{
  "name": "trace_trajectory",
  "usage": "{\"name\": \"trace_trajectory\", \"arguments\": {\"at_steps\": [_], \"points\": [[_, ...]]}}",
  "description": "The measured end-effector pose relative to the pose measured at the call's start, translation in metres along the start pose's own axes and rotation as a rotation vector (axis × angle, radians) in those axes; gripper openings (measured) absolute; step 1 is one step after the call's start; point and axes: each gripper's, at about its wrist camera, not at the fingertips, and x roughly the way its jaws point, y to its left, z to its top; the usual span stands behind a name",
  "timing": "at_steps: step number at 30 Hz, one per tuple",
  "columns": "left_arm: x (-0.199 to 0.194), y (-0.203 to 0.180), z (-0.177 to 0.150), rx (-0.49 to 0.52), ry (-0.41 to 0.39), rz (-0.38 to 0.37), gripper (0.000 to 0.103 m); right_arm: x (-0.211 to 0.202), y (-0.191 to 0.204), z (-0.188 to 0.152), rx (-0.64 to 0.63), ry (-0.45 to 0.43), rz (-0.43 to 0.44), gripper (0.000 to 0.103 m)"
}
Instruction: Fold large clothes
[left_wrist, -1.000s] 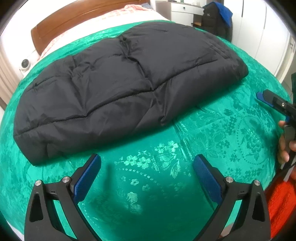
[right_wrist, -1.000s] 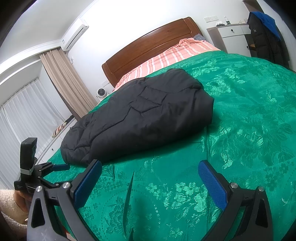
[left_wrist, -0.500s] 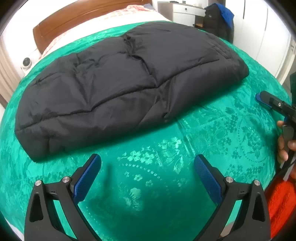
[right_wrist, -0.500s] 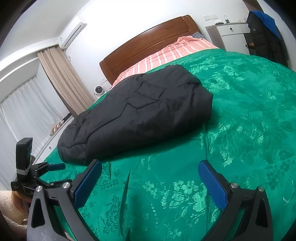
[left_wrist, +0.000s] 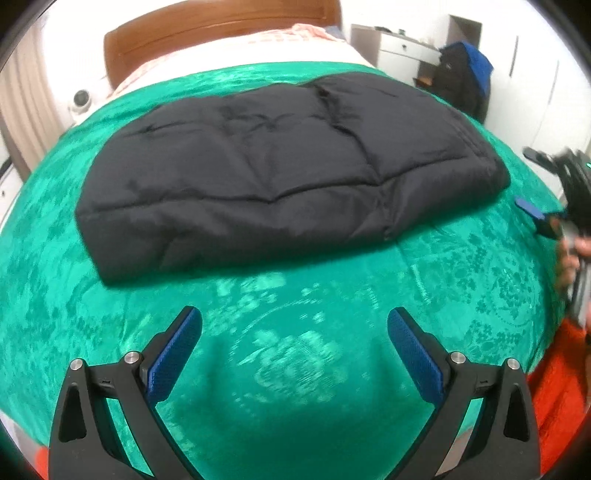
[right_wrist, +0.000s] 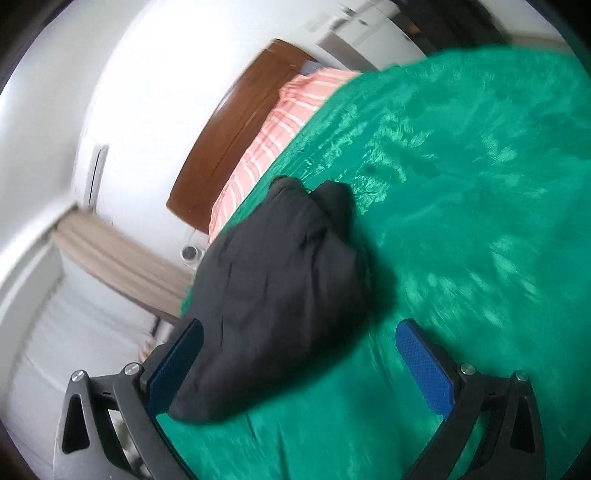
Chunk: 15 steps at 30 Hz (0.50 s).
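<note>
Left wrist view
Your left gripper (left_wrist: 294, 326): jaws spread wide, nothing between the blue pads (left_wrist: 173, 354); it hangs over bare green bedspread (left_wrist: 288, 369), apart from the garment.
Black padded coat (left_wrist: 291, 166): folded into a broad quilted slab, lying flat on the bedspread ahead of your left gripper, its long side running left to right across the bed.
Coat's near edge: a rounded corner at the left and a seamed fold at the right; a strip of bedspread shows between that edge and your fingertips.
Your right gripper (left_wrist: 543, 221): at the far right edge, blurred, one blue pad visible just beside the coat's right end. From here you cannot tell how far its jaws stand.
Your right hand (left_wrist: 569, 258): wrapped on that gripper's handle, also blurred.
Behind: wooden headboard (left_wrist: 207, 33), striped pink bedding, white drawers and a dark jacket hanging at the upper right.

Right wrist view
Your right gripper (right_wrist: 299, 347): jaws wide apart, holding nothing; the whole picture is tilted and blurred.
Black padded coat (right_wrist: 273, 295): lies on the bedspread (right_wrist: 461, 221), its near corner in front of the left blue pad and reaching into the gap between the fingers.
Contact: whether the pad touches the coat cannot be told.
Background: headboard (right_wrist: 236, 133), striped bedding, beige curtain (right_wrist: 122, 266).
</note>
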Motion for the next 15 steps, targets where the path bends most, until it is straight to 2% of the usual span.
{"name": "trace_trajectory", "arguments": {"at_steps": [4,5,6,7,8,9,10,11,12,13,15], "points": [[-0.01,0.029,-0.012,-0.083,-0.024,-0.017,0.101,0.052,-0.008,0.024,0.176,0.083,-0.023,0.103],[-0.013,0.035,-0.014,-0.101,-0.031,-0.018,0.101,0.064,-0.007,0.028,0.204,0.105,-0.015,0.099],[-0.016,0.045,-0.019,-0.125,-0.04,-0.018,0.101,0.072,-0.002,0.031,0.201,0.115,-0.023,0.09],[-0.018,0.054,-0.023,-0.146,-0.047,-0.016,0.101,0.079,0.013,0.034,0.153,0.117,-0.072,0.062],[-0.02,0.063,-0.027,-0.169,-0.055,-0.012,0.101,0.079,0.03,0.036,0.092,0.109,-0.122,0.051],[-0.023,0.075,-0.032,-0.198,-0.066,-0.005,0.101,0.077,0.05,0.036,0.018,0.09,-0.167,0.047],[-0.025,0.085,-0.035,-0.224,-0.076,0.002,0.101,0.073,0.088,0.035,-0.11,0.054,-0.206,0.04],[-0.025,0.094,-0.04,-0.254,-0.086,0.009,0.101,0.07,0.115,0.033,-0.199,0.031,-0.223,0.037],[-0.026,0.104,-0.045,-0.29,-0.096,0.014,0.101,0.068,0.143,0.029,-0.294,0.01,-0.241,0.037],[-0.026,0.115,-0.05,-0.329,-0.102,0.017,0.101,0.068,0.188,0.019,-0.449,-0.019,-0.267,0.037],[-0.023,0.135,-0.054,-0.402,-0.104,0.009,0.101,0.073,0.247,-0.003,-0.645,-0.05,-0.277,0.037]]}}
